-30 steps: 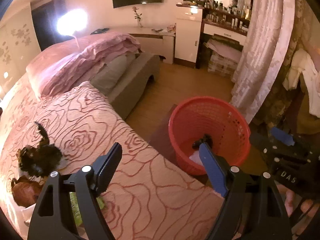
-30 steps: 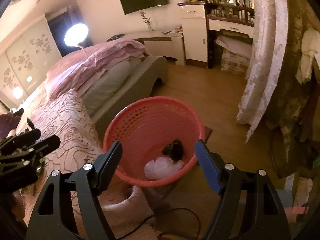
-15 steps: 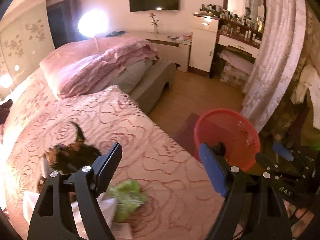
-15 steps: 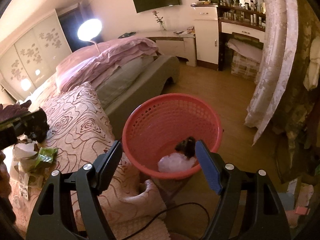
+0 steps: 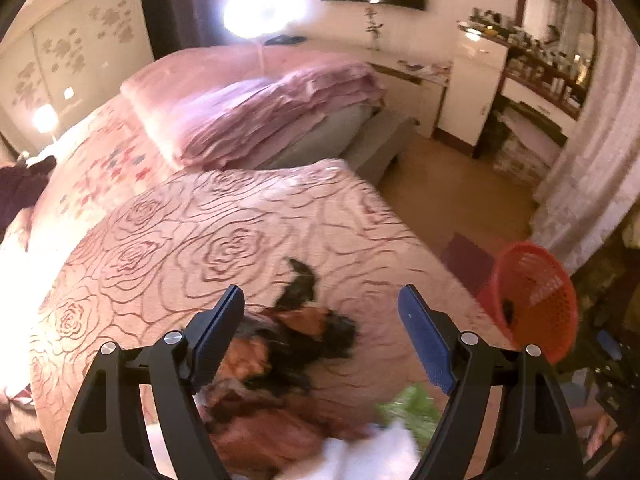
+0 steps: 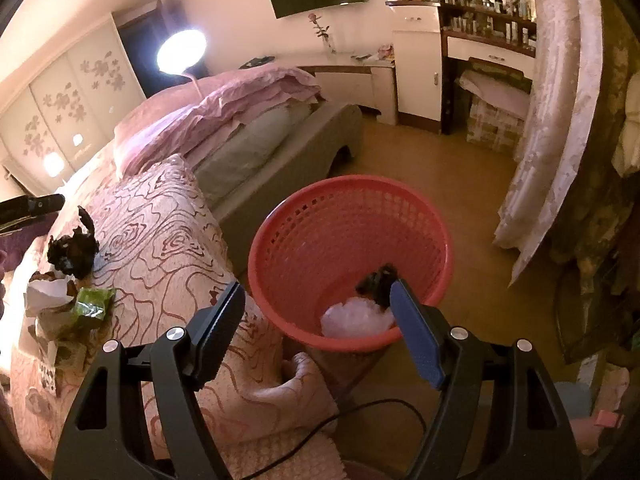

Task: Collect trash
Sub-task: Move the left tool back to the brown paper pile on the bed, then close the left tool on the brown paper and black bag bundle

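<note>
A pile of trash lies on the pink rose-patterned bedspread (image 5: 180, 248): a dark crumpled wrapper (image 5: 304, 332), brown-orange packaging (image 5: 256, 424), a green wrapper (image 5: 412, 404) and white paper (image 5: 360, 456). My left gripper (image 5: 320, 320) hovers open right above the dark wrapper, nothing between its fingers. In the right wrist view the same pile shows at the left: the dark wrapper (image 6: 72, 248), the green wrapper (image 6: 94, 304), white paper (image 6: 46, 292). My right gripper (image 6: 318, 312) stands open over the red basket (image 6: 348, 216), which holds a white crumpled bag (image 6: 356, 316) and a dark scrap (image 6: 376, 280).
The red basket (image 5: 532, 296) stands on the wooden floor beside the bed's corner. Folded pink quilts (image 5: 256, 112) lie further up the bed. A lace curtain (image 6: 552, 112), a white cabinet (image 6: 416, 72) and a cluttered dresser are beyond. A black cable (image 6: 360, 412) runs on the floor.
My left gripper has swung away from the basket across the bed and now hangs over the trash pile. The right gripper has stayed over the basket.
</note>
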`<state>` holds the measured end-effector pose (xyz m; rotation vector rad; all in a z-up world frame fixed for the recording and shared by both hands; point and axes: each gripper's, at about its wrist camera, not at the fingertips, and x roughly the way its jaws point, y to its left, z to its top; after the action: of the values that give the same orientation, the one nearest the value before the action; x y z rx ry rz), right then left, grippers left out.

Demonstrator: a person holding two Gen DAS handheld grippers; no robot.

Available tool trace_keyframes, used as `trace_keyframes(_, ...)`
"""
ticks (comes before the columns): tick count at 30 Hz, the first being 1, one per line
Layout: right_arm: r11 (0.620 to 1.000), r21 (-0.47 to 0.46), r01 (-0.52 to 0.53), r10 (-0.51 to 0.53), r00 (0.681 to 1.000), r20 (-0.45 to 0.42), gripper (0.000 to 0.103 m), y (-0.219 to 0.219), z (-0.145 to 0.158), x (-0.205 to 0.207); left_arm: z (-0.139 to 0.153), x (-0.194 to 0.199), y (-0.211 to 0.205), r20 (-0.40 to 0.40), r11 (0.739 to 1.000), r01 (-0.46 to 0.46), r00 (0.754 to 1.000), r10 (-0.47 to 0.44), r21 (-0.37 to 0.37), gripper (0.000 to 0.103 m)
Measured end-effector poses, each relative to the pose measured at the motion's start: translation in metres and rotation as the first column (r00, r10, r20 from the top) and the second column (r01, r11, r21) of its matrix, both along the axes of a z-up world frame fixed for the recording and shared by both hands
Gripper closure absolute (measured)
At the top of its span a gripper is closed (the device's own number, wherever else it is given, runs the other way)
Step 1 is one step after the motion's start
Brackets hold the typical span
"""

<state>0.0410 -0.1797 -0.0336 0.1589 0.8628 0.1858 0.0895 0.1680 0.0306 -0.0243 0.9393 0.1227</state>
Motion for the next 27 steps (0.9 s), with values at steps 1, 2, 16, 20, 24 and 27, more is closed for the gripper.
trace_keyframes(1, 1.0, 0.0, -0.001, 0.001, 1.0, -0.001, 0.03, 0.001, -0.001, 0.0, -0.004, 0.002, 0.005, -0.011, 1.0, -0.01, 1.0, 0.01, -0.003, 0.027)
trace_keyframes(2, 1.0, -0.001, -0.002, 0.002, 1.0, -0.003, 0.03, 0.002, -0.001, 0.0, -0.007, 0.004, 0.007, -0.021, 1.0, -0.014, 1.0, 0.014, -0.004, 0.027)
trace_keyframes(16, 1.0, 0.001, -0.015, 0.015, 0.999, -0.036, 0.03, 0.007, -0.012, 0.004, -0.043, 0.01, 0.012, -0.099, 1.0, -0.007, 0.995, 0.01, 0.028, 0.038)
trace_keyframes(20, 1.0, 0.002, -0.015, 0.015, 0.999, -0.033, 0.03, 0.008, -0.011, 0.003, -0.043, 0.01, 0.017, -0.098, 1.0, -0.022, 0.995, 0.021, -0.009, 0.035)
trace_keyframes(24, 1.0, 0.003, -0.016, 0.016, 0.999, -0.031, 0.03, 0.009, -0.01, 0.003, -0.045, 0.012, 0.024, -0.108, 0.998, -0.035, 0.994, 0.029, -0.051, 0.032)
trace_keyframes(27, 1.0, 0.003, -0.018, 0.018, 0.999, -0.032, 0.03, 0.009, -0.01, 0.003, -0.045, 0.009, 0.02, -0.108, 0.999, -0.015, 0.994, 0.011, -0.036, 0.032)
